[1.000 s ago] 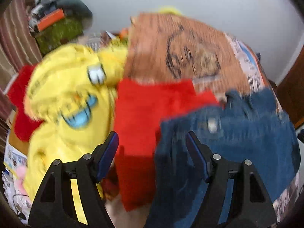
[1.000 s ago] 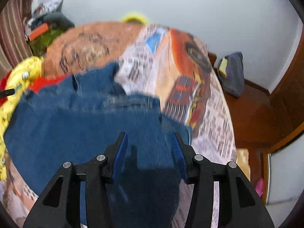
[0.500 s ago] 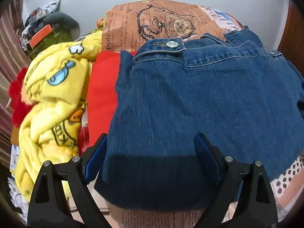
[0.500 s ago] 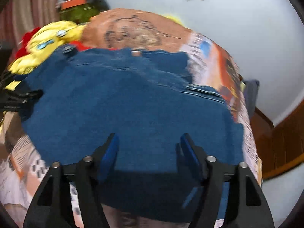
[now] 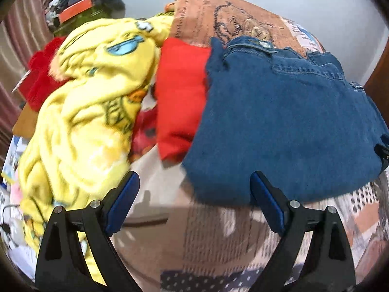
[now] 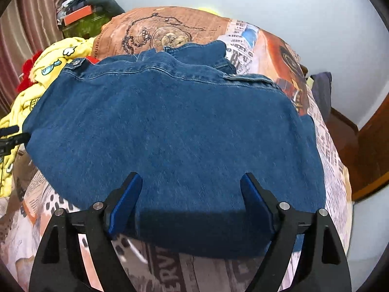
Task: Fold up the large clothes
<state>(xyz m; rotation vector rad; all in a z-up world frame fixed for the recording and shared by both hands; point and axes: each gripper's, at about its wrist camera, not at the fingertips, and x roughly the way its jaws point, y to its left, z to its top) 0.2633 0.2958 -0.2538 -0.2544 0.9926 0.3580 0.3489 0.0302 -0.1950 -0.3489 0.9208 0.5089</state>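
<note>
A folded blue denim garment (image 6: 175, 131) lies flat on the printed bedspread (image 6: 262, 39); it also shows at the right of the left wrist view (image 5: 279, 121). My right gripper (image 6: 190, 194) is open and empty, hovering over the denim's near edge. My left gripper (image 5: 194, 194) is open and empty, off the denim's near left corner, over bare bedspread (image 5: 214, 238).
A folded red garment (image 5: 180, 92) lies left of the denim. A crumpled yellow cartoon blanket (image 5: 90, 102) and a red fuzzy item (image 5: 41, 73) lie further left. Clutter (image 6: 82, 7) sits at the back left. A wooden door (image 6: 374, 146) stands right.
Both grippers let go of the denim and opened wide. The denim was laid flat. The left gripper pulled back and to the left; the right stays over the near edge.
</note>
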